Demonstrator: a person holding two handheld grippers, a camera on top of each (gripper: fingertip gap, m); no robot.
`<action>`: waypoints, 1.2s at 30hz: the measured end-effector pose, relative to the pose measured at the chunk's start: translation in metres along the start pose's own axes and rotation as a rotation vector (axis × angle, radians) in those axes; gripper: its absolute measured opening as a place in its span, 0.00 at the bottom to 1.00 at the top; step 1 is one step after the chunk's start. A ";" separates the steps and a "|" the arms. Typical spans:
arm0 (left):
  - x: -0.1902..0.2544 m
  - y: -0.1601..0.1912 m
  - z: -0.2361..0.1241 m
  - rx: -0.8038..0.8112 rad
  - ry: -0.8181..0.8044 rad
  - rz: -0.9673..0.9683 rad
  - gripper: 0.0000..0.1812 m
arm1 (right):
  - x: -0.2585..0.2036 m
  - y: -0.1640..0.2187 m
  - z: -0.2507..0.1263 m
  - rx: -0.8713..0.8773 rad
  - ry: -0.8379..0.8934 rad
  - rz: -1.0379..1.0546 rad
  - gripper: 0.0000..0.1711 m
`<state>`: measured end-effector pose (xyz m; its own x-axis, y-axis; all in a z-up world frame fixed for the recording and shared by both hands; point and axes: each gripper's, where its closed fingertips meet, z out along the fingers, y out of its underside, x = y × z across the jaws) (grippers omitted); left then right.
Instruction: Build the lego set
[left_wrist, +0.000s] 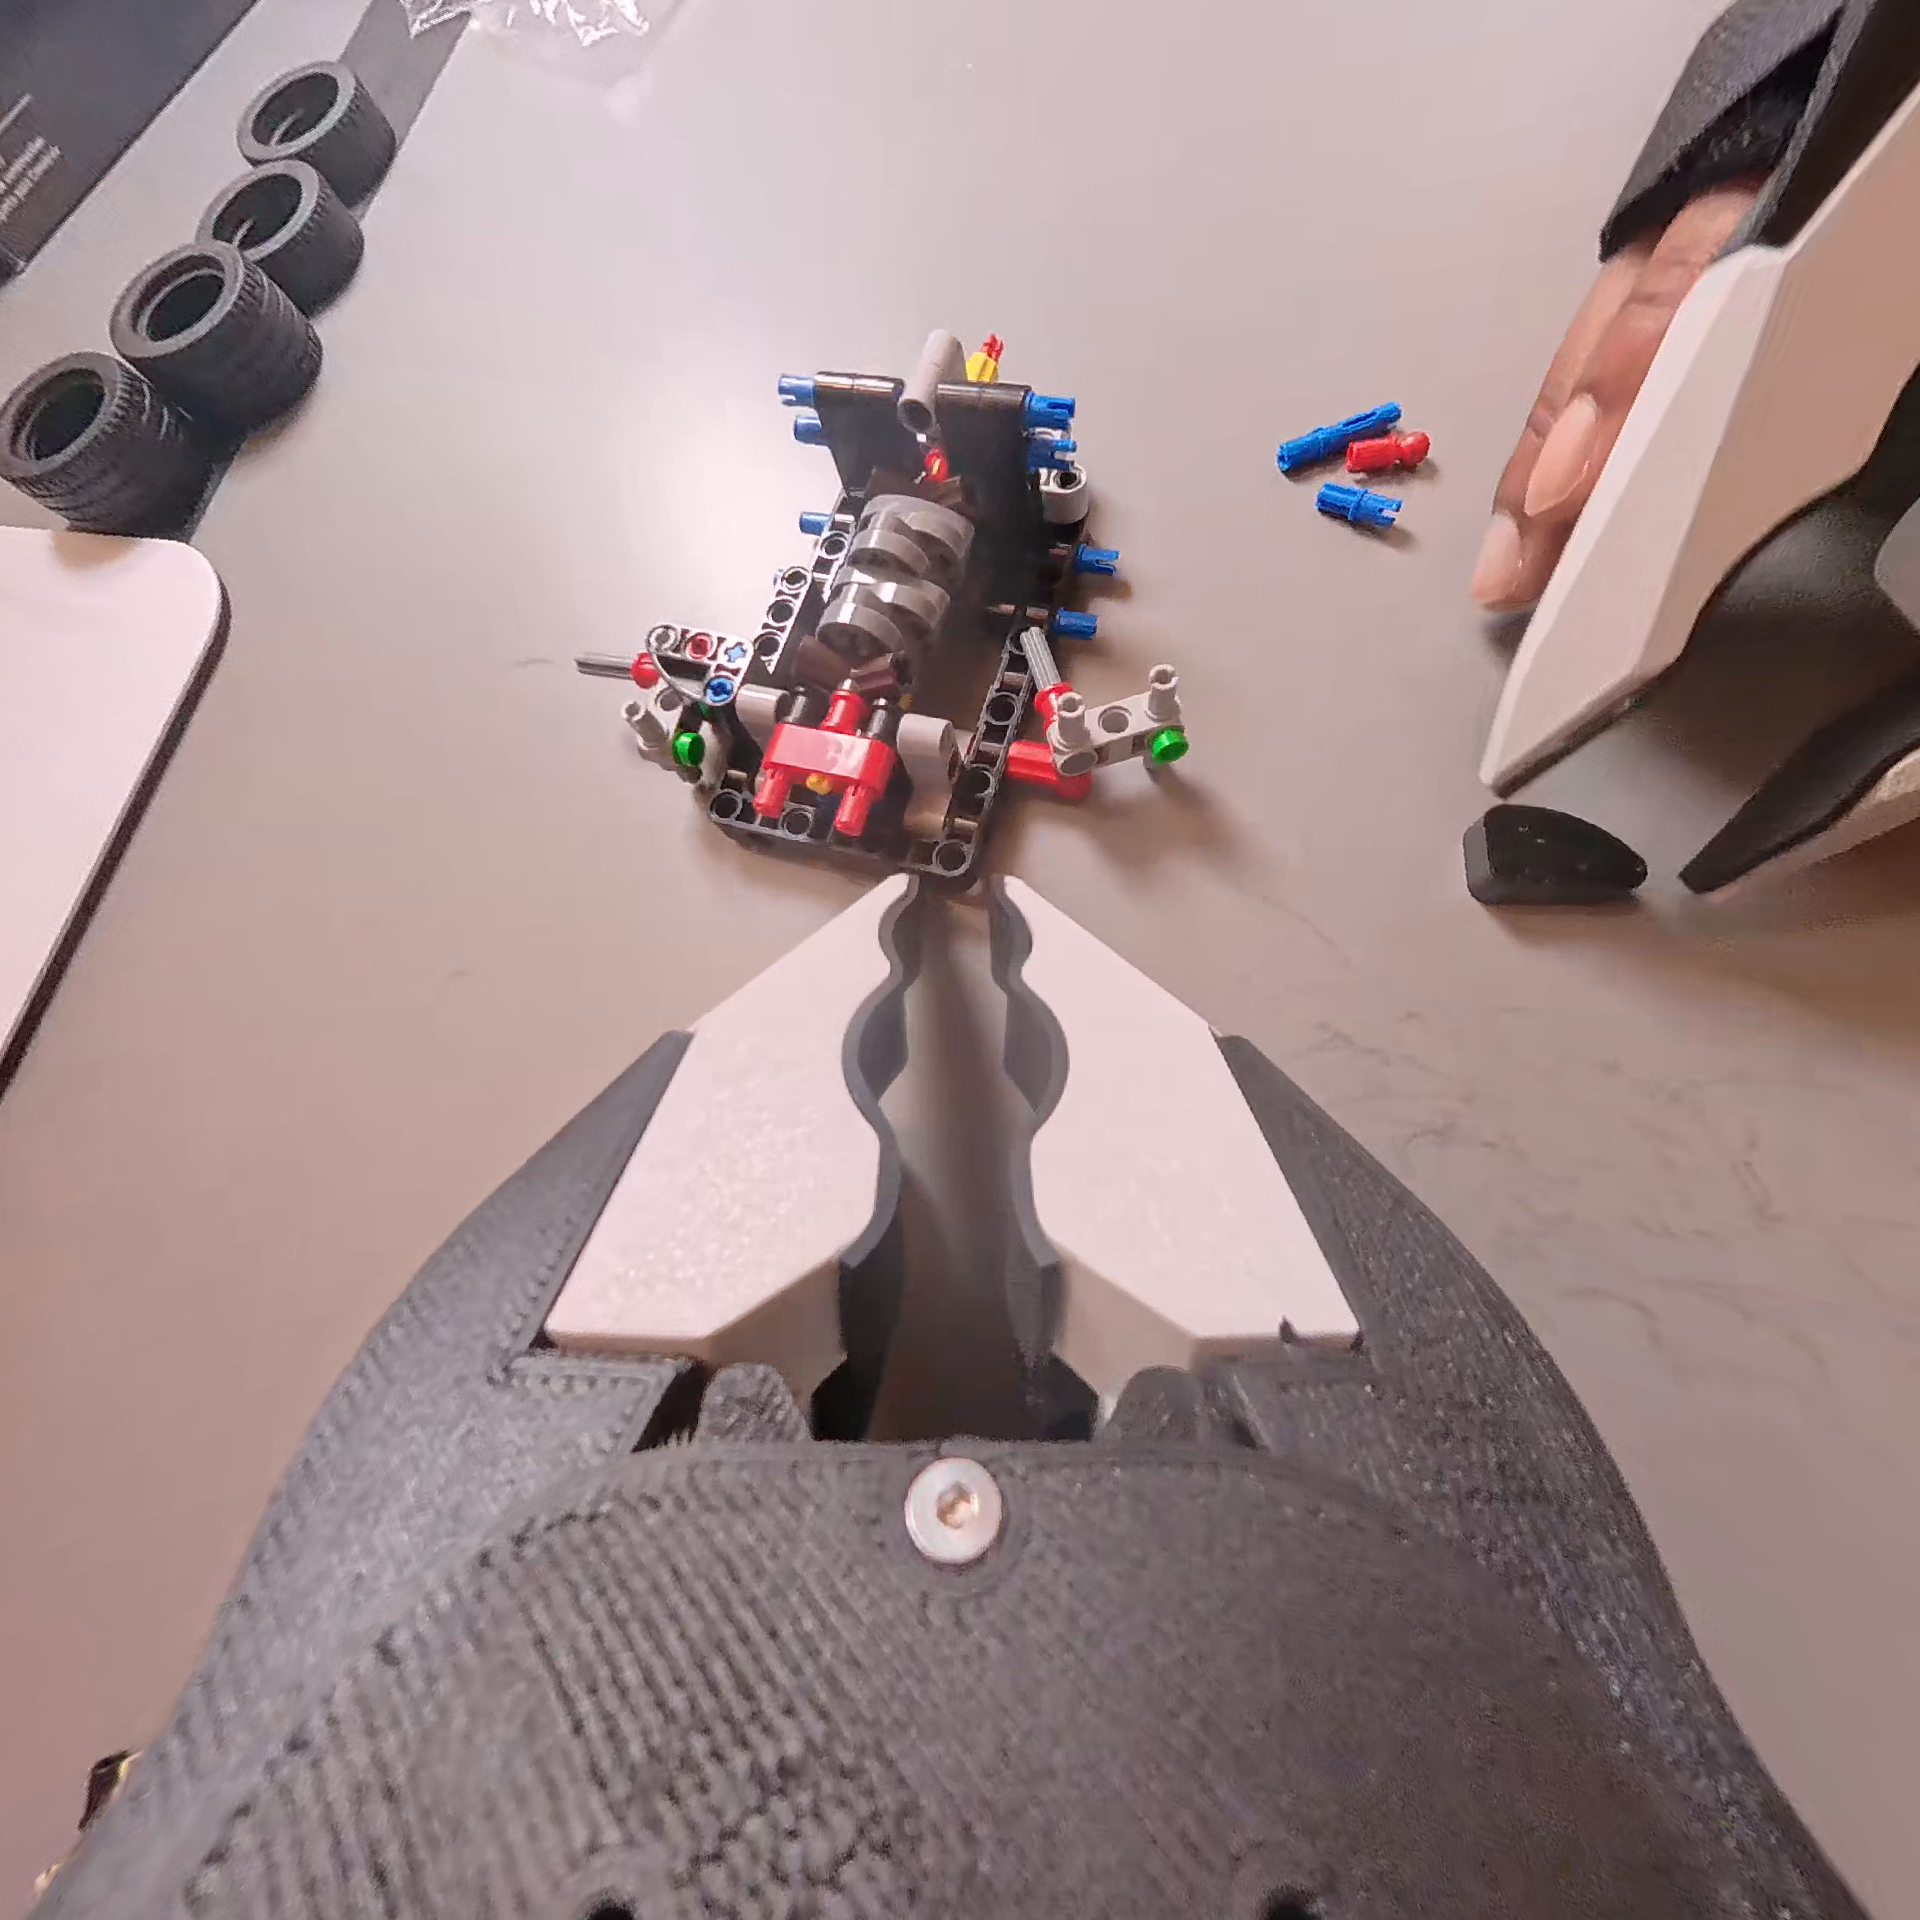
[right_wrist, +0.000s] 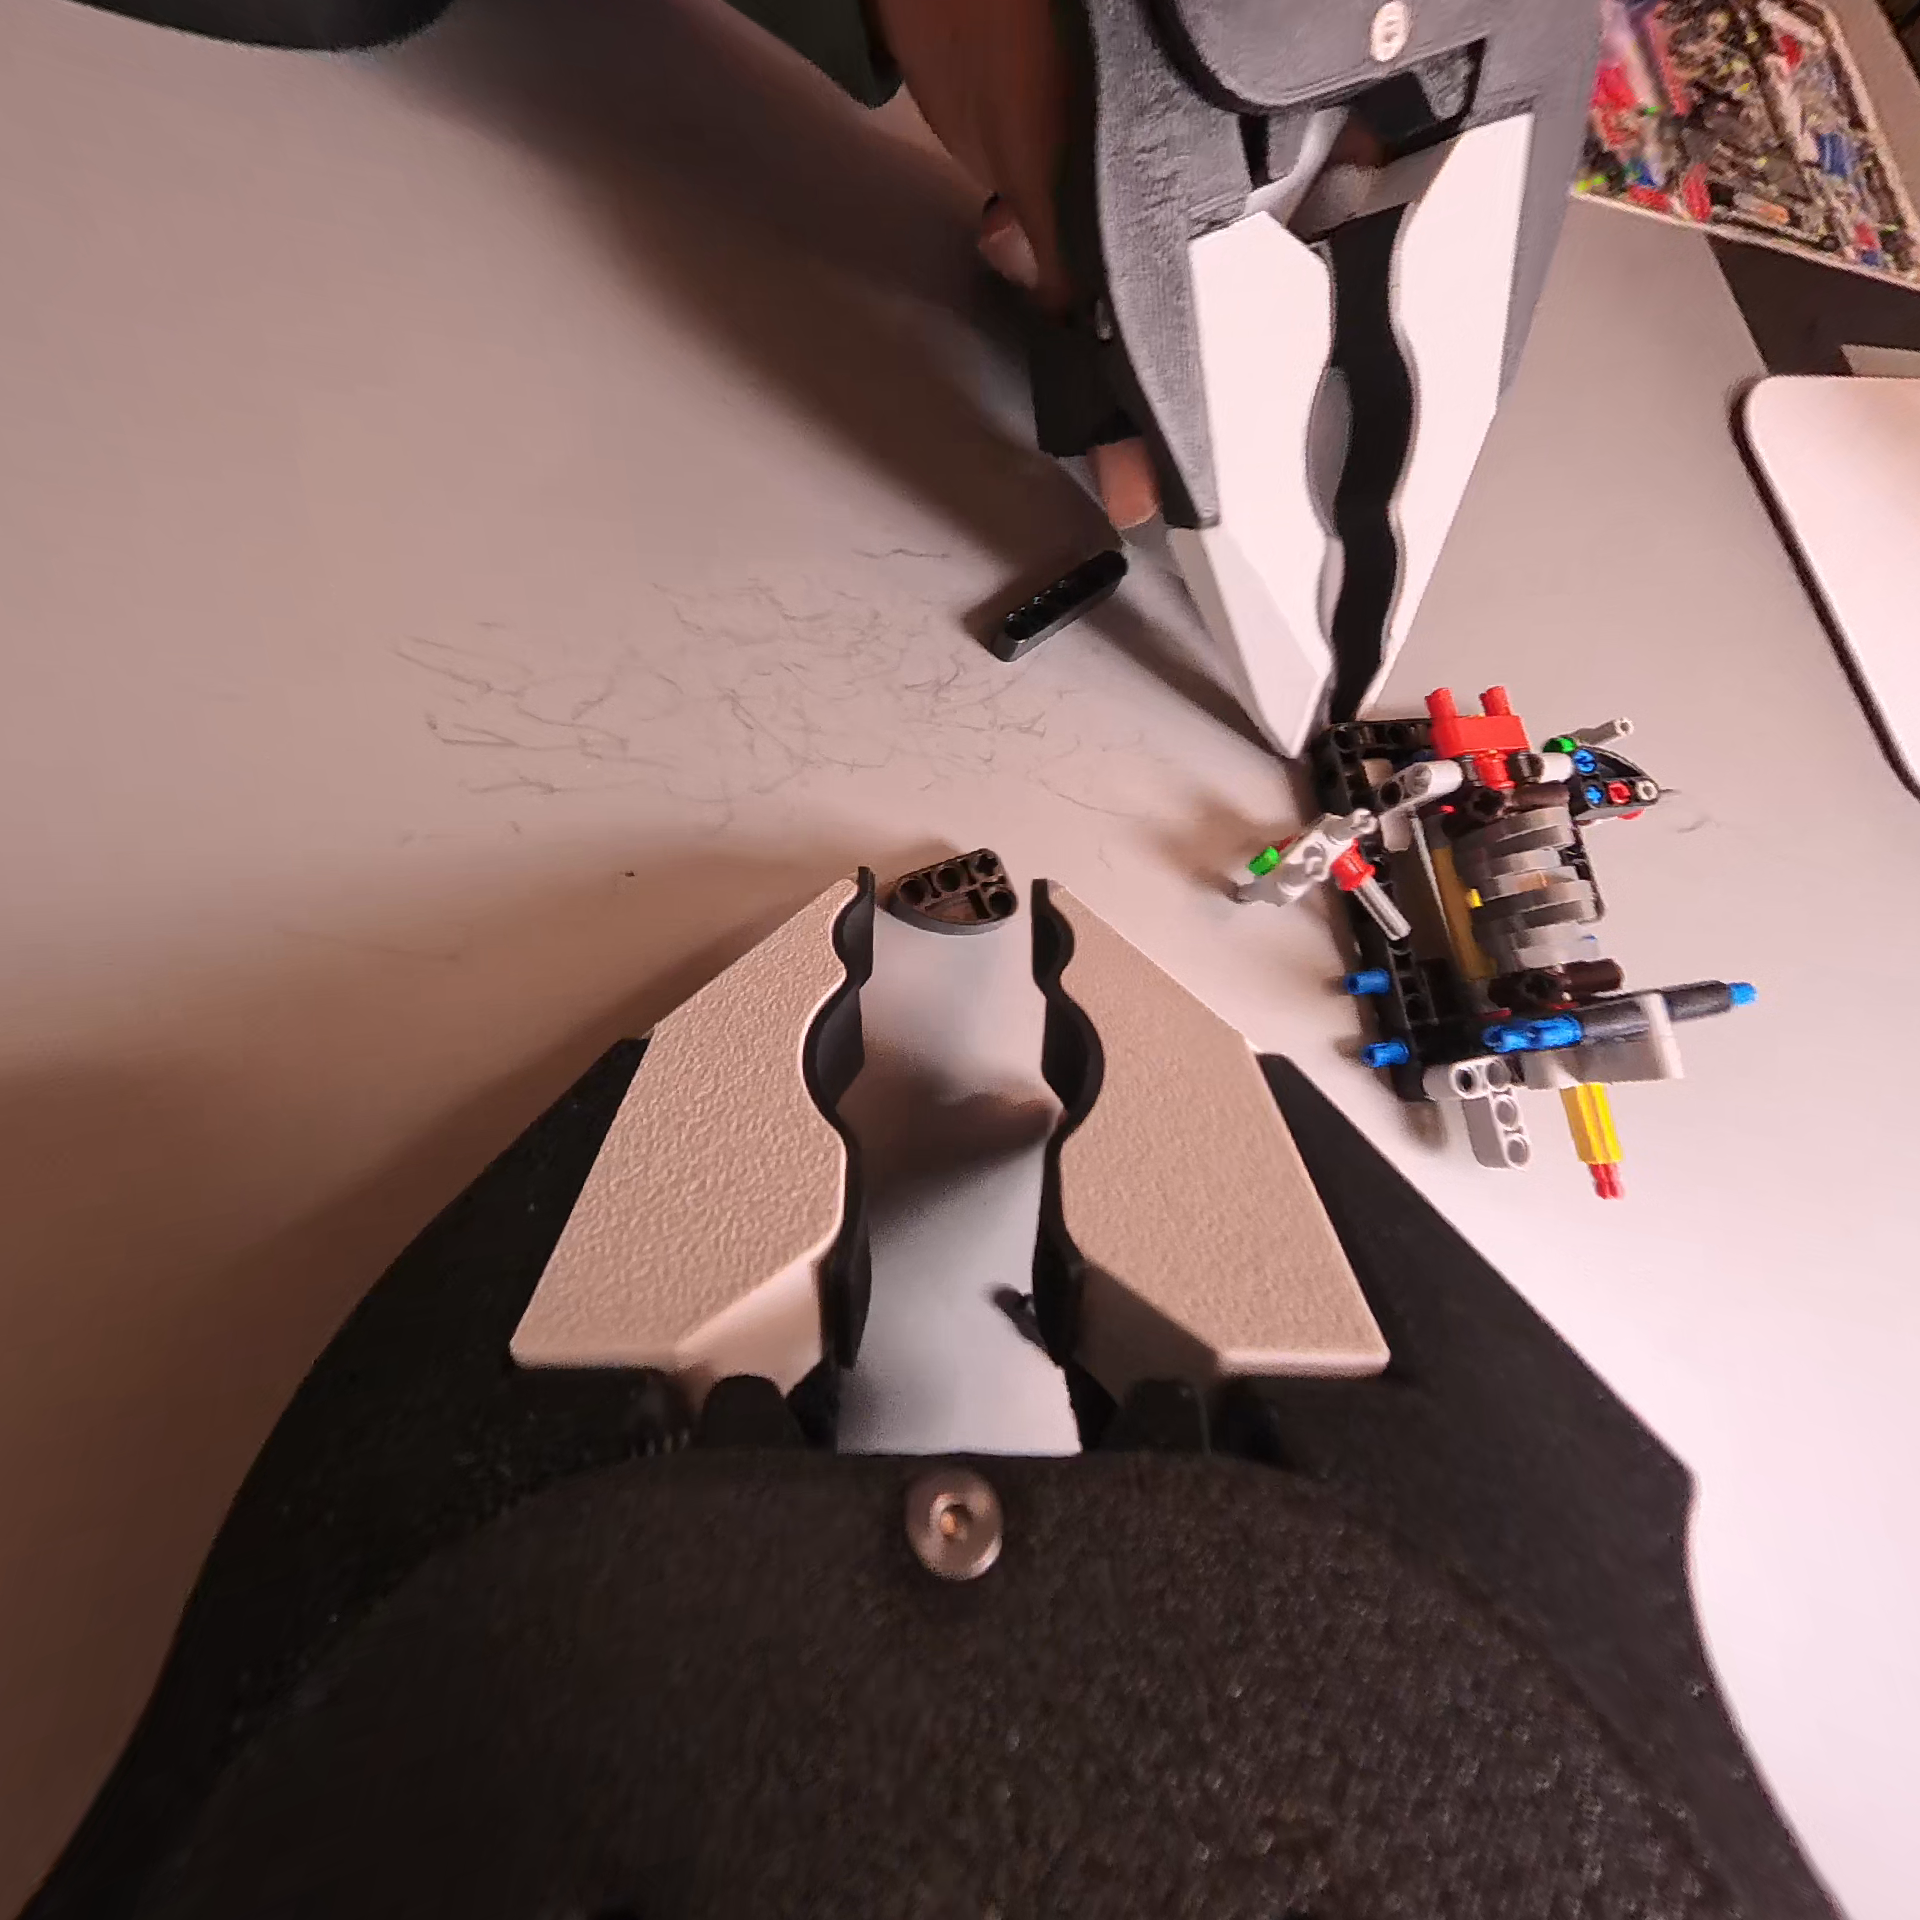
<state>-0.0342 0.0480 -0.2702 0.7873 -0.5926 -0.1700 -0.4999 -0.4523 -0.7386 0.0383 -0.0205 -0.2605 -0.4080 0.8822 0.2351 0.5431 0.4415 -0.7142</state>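
The partly built lego chassis (left_wrist: 904, 613), a black frame with grey discs, red, blue and green pins, lies on the table; it also shows in the right wrist view (right_wrist: 1475, 914). My left gripper (left_wrist: 956, 883) is shut on the frame's near corner; in the right wrist view this gripper (right_wrist: 1335, 712) comes down from above onto that corner. My right gripper (right_wrist: 951, 885) is open, with a small black half-round piece (right_wrist: 951, 899) lying on the table between its fingertips. The left wrist view shows this gripper (left_wrist: 1595, 831) and the same piece (left_wrist: 1553, 857) at the right.
Three loose blue and red pins (left_wrist: 1351, 457) lie right of the chassis. Several black tyres (left_wrist: 208, 312) stand at the far left near a booklet (left_wrist: 62, 104). A white board (left_wrist: 83, 727) lies left. A short black beam (right_wrist: 1060, 603) lies beside the left gripper.
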 end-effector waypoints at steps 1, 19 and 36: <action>0.001 0.000 -0.002 -0.001 0.001 0.001 0.07 | 0.002 -0.002 -0.003 0.017 -0.002 0.015 0.17; 0.105 -0.017 -0.021 0.005 0.262 -0.008 0.20 | 0.034 0.050 -0.062 -0.027 -0.033 0.152 0.14; 0.099 -0.044 -0.027 0.183 0.219 0.009 0.12 | 0.023 0.028 -0.063 0.096 -0.084 0.148 0.11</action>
<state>0.0556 -0.0092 -0.2369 0.6764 -0.7351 -0.0465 -0.4176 -0.3307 -0.8463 0.0906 0.0223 -0.2340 -0.3914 0.9176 0.0699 0.5309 0.2872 -0.7973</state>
